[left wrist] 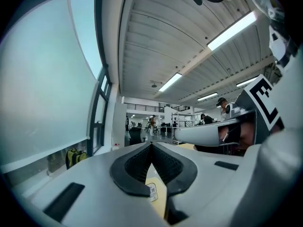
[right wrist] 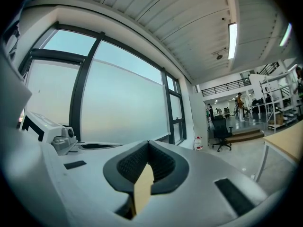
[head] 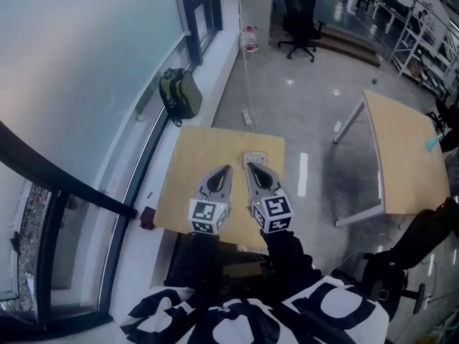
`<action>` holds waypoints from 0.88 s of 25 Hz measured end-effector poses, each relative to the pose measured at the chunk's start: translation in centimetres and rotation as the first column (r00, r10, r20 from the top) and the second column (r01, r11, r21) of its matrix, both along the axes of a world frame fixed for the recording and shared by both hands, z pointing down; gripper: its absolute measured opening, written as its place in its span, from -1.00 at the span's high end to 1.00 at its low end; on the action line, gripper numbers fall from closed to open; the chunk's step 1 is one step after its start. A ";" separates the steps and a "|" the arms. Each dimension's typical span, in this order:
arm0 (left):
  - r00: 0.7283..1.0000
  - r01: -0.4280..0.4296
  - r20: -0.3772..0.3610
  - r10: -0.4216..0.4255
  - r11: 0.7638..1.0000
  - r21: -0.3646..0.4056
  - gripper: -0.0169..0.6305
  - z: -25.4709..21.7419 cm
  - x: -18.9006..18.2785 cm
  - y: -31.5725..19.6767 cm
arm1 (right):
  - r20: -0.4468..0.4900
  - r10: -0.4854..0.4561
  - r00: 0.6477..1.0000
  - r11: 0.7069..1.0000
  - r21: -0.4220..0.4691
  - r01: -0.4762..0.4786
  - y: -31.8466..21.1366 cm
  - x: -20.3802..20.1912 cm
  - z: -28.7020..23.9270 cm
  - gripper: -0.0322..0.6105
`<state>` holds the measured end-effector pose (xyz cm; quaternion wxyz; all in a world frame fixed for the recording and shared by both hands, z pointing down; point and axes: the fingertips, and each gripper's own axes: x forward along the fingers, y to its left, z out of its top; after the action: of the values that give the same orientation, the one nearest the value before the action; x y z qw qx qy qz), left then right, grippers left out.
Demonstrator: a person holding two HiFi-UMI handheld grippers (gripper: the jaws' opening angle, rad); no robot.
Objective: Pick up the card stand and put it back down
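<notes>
The card stand (head: 255, 156) is a small pale, clear-looking rectangle on the wooden table (head: 186, 170), near its far edge. My right gripper (head: 250, 166) hovers with its tip at the stand's near edge, jaws shut with nothing between them. My left gripper (head: 226, 169) hangs just to the left of the stand, also shut and empty. In the left gripper view the pads (left wrist: 137, 162) meet, and below them show wood and a small white printed label (left wrist: 151, 192). In the right gripper view the closed pads (right wrist: 163, 162) show only a wedge of wood.
A second wooden table (head: 405, 149) stands to the right across a strip of grey floor. A green backpack (head: 179, 93) leans by the window wall at left. A water bottle (head: 249, 40) and an office chair (head: 300, 20) are farther back. A small dark red object (head: 147, 217) lies left of the table.
</notes>
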<state>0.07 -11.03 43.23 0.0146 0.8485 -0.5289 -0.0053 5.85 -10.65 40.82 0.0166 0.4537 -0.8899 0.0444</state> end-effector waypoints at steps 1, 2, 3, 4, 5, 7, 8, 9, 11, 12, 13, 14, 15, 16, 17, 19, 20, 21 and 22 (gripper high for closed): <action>1.000 0.007 0.001 -0.007 1.000 0.004 0.91 -0.2 -0.2 0.1 | 0.000 -0.004 1.000 1.000 0.006 0.004 0.1 -0.3 -0.1 0.84; 1.000 0.016 0.004 -0.016 1.000 0.007 0.91 -0.2 -0.4 0.2 | 0.000 -0.006 1.000 1.000 0.010 0.006 0.1 -0.5 -0.2 0.84; 1.000 0.026 0.007 -0.026 1.000 0.008 0.91 -0.3 -0.7 0.3 | 0.001 -0.007 1.000 1.000 0.013 0.007 0.2 -0.7 -0.3 0.84; 0.999 0.035 0.011 -0.035 0.999 0.010 0.91 -0.3 -0.9 0.5 | 0.004 -0.007 1.000 1.000 0.015 0.007 0.3 -0.8 -0.3 0.84; 0.999 0.042 0.014 -0.042 0.999 0.012 0.91 -0.3 -1.1 0.6 | 0.007 -0.007 1.000 1.000 0.016 0.007 0.4 -0.8 -0.2 0.84; 0.998 0.052 0.016 -0.052 0.999 0.015 0.91 -0.1 -1.5 0.8 | 0.008 -0.008 1.000 1.000 0.010 0.008 0.6 -1.0 0.3 0.84; 0.998 0.058 0.016 -0.059 0.998 0.013 0.91 0.1 -1.7 0.9 | 0.006 -0.011 1.000 1.000 0.004 0.011 0.6 -1.1 0.7 0.84; 0.998 0.066 0.016 -0.066 0.998 0.008 0.91 0.3 -2.1 0.9 | 0.003 -0.015 1.000 1.000 -0.002 0.015 0.6 -1.3 1.0 0.84; 0.997 0.079 0.015 -0.079 0.997 -0.005 0.91 1.0 -2.7 0.9 | -0.004 -0.024 1.000 1.000 -0.013 0.024 0.7 -1.6 1.6 0.84; 0.997 0.082 0.014 -0.082 0.997 -0.009 0.91 1.2 -2.8 1.0 | -0.007 -0.027 1.000 0.999 -0.017 0.027 0.8 -1.7 1.8 0.84; 0.997 0.082 0.014 -0.082 0.997 -0.013 0.91 1.4 -2.9 1.0 | -0.011 -0.029 1.000 0.999 -0.019 0.029 0.7 -1.7 1.9 0.84; 0.997 0.080 0.015 -0.080 0.997 -0.014 0.91 1.5 -2.9 1.0 | -0.013 -0.028 1.000 0.999 -0.022 0.028 0.6 -1.8 2.0 0.84; 0.997 0.077 0.019 -0.076 0.997 -0.016 0.91 1.5 -2.9 1.0 | -0.015 -0.027 1.000 0.999 -0.025 0.026 0.5 -1.8 2.2 0.84; 0.997 0.073 0.023 -0.072 0.997 -0.018 0.91 1.6 -2.9 1.1 | -0.016 -0.025 1.000 0.999 -0.028 0.025 0.4 -1.8 2.3 0.84; 0.997 0.069 0.024 -0.069 0.997 -0.023 0.91 1.7 -2.9 1.1 | -0.018 -0.025 1.000 0.999 -0.031 0.025 0.4 -1.9 2.4 0.84; 0.998 0.066 0.024 -0.066 0.997 -0.029 0.91 1.8 -2.9 1.2 | -0.026 -0.026 0.999 0.999 -0.033 0.025 0.5 -1.8 2.6 0.84; 0.998 0.066 0.026 -0.065 0.997 -0.031 0.91 1.9 -2.9 1.1 | -0.028 -0.026 0.999 0.999 -0.033 0.025 0.4 -1.8 2.7 0.84; 0.997 0.066 0.031 -0.065 0.997 -0.034 0.91 2.0 -2.9 1.1 | -0.030 -0.025 0.999 0.999 -0.035 0.024 0.2 -1.7 2.8 0.84; 0.997 0.065 0.035 -0.063 0.997 -0.039 0.91 2.2 -2.9 1.0 | -0.032 -0.022 0.999 0.999 -0.038 0.021 0.1 -1.6 3.0 0.84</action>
<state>-2.82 -10.05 45.44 0.0223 0.8307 -0.5560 0.0191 4.25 -10.60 43.86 0.0399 0.4444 -0.8933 0.0539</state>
